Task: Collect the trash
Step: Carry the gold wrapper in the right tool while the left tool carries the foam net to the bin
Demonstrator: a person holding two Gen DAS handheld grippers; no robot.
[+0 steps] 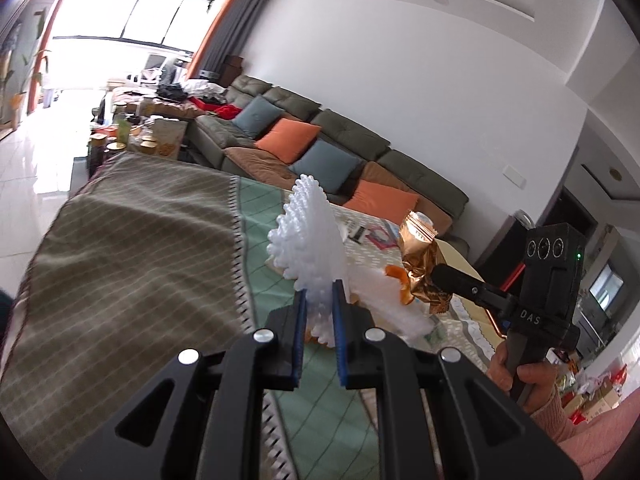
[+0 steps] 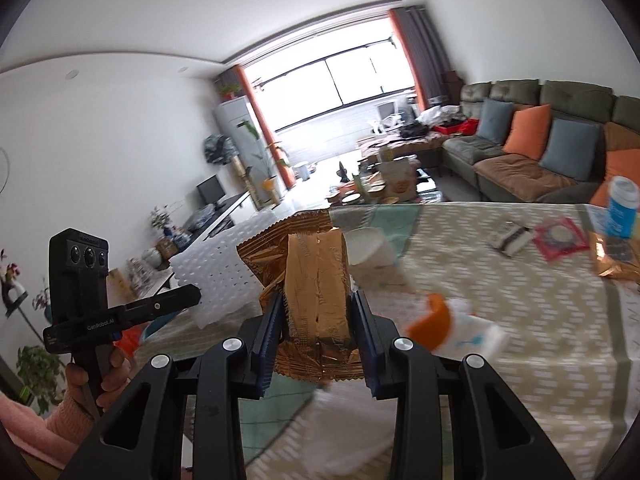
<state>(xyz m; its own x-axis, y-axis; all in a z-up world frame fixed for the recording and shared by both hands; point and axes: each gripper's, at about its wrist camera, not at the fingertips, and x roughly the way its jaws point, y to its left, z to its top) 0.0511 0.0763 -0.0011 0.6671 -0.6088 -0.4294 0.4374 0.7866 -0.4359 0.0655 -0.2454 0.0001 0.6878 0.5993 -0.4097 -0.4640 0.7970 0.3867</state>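
Note:
My left gripper (image 1: 320, 292) is shut on a white bumpy foam sheet (image 1: 304, 224), which sticks up above the cloth-covered table (image 1: 140, 240). My right gripper (image 2: 318, 300) is shut on a crumpled gold snack wrapper (image 2: 316, 276) that stands upright between the blue pads. In the left wrist view the right gripper (image 1: 438, 274) and its gold wrapper (image 1: 420, 256) hang just right of the foam. In the right wrist view the left gripper (image 2: 192, 294) and the foam sheet (image 2: 216, 268) are at the left. Both are held above the table.
On the table (image 2: 500, 320) lie a white cup (image 2: 372, 252), an orange peel on white paper (image 2: 436, 320), a small box (image 2: 510, 238), a red packet (image 2: 560, 240), a blue-and-white bottle (image 2: 622, 208) and another gold wrapper (image 2: 616, 264). A sofa (image 2: 520, 168) with cushions stands behind.

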